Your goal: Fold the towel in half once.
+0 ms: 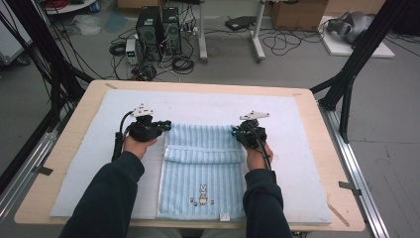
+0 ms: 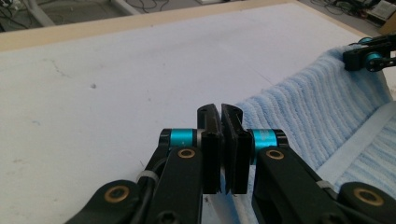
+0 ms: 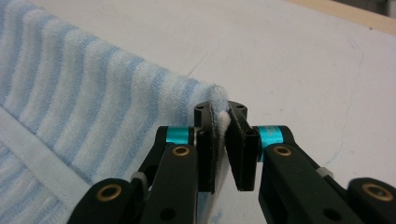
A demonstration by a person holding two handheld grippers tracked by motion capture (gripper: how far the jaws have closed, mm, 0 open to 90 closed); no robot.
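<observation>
Between right gripper jaws: corner of light-blue striped terry towel, pinched. Left gripper jaws closed on the other corner.

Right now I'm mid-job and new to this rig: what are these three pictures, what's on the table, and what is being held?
A person works with two hand-held clamps. The high view looks down on the table, which carries a white mat and a blue striped towel. The other two pictures come from cameras riding on each clamp. The right gripper is pinched on the towel's corner, with fabric showing between its jaws. The left gripper has its jaws closed at the towel's other far corner; whether it holds cloth is hard to tell. The towel's far edge is folded toward the person.
</observation>
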